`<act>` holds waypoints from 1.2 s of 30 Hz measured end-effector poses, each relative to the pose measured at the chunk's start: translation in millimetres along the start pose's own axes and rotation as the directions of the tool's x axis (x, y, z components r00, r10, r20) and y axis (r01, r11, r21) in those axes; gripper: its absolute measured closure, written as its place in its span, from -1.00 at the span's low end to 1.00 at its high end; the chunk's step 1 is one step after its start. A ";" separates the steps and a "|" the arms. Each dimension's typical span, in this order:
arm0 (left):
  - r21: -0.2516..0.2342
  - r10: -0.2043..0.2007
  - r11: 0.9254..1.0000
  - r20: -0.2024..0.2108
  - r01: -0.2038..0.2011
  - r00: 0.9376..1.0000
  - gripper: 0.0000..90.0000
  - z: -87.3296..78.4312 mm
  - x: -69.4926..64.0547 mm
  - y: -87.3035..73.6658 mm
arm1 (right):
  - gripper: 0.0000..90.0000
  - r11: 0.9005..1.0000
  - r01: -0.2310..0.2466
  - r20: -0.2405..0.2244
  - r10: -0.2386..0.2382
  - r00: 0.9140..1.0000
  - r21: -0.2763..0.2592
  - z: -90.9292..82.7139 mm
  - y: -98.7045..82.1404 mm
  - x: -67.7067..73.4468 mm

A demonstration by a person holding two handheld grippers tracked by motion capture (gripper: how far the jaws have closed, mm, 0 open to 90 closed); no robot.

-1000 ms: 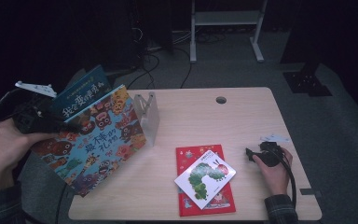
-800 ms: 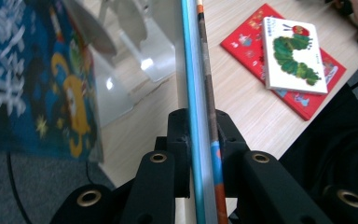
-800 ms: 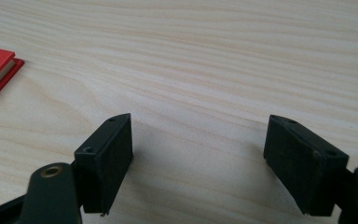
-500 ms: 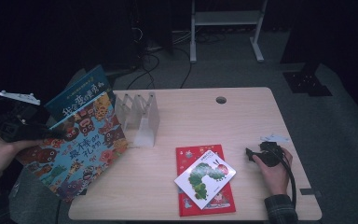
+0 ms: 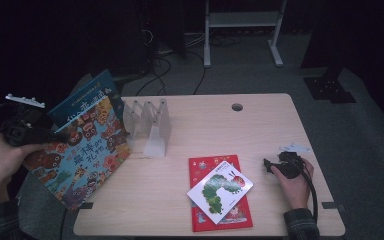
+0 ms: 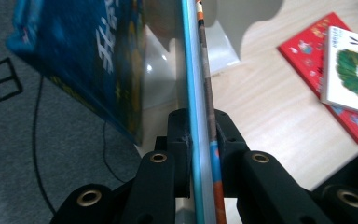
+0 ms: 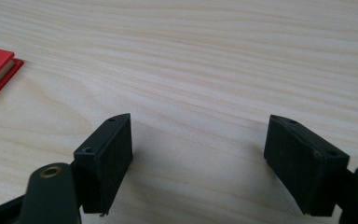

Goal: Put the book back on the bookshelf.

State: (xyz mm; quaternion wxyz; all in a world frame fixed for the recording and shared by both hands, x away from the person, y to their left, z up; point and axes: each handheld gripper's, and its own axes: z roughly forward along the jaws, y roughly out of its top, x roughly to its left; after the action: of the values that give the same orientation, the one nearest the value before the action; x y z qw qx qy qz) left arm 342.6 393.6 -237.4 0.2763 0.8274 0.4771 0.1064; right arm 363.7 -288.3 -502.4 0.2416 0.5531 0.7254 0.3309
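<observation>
Table (image 5: pixel 260 130): light wood top with a round cable hole near its far edge, carrying the items below.

Colourful picture book (image 5: pixel 82 150): large, its cover showing owl-like figures. It is hanging tilted over the table's left edge, partly off the top and just left of the rack. In the left gripper view its thin edge (image 6: pixel 200 93) is running straight up between the jaws.

Blue book (image 5: pixel 82 100): sitting just behind the colourful picture book, also tilted. In the left gripper view its cover (image 6: pixel 88 51) is hanging to the left of the clamped book.

Red book (image 5: pixel 225 210): lying flat near the table's front edge.

Caterpillar book (image 5: pixel 220 189): white cover, lying askew on top of the red book.

Book rack (image 5: pixel 152 127): pale, with upright dividers, standing on the left part of the table.

Left claw (image 6: pixel 200 140): pinching the edge of the colourful picture book, both pads pressing on it. In the high view the left hand is holding it (image 5: pixel 55 135) beyond the table's left edge.

Right claw (image 7: pixel 198 161): jaws standing wide apart with nothing between them, resting low over bare wood. In the high view it (image 5: pixel 267 164) is sitting at the table's right side, well apart from the books.
</observation>
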 end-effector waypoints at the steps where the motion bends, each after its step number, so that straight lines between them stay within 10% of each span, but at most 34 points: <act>1: -0.006 -0.003 1.000 -0.005 0.003 1.000 0.77 2.3 0.8 1.7 | -0.50 1.000 0.000 0.000 0.000 1.000 0.000 0.0 0.0 0.0; 20: -0.108 -0.044 0.994 -0.123 0.031 0.991 0.77 47.4 3.6 35.7 | -0.50 1.000 0.001 0.000 -0.001 1.000 0.000 0.0 0.0 0.0; 36: -0.111 -0.023 0.994 -0.144 0.007 0.989 0.65 48.6 4.3 39.5 | -0.50 1.000 0.000 0.000 0.000 1.000 0.000 -0.1 -0.1 0.2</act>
State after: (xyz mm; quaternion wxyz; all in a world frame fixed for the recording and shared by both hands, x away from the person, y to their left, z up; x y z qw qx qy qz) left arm 395.1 364.6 -255.8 0.2867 0.7974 0.4957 0.1904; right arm 363.6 -288.1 -502.4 0.2414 0.5533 0.7253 0.3309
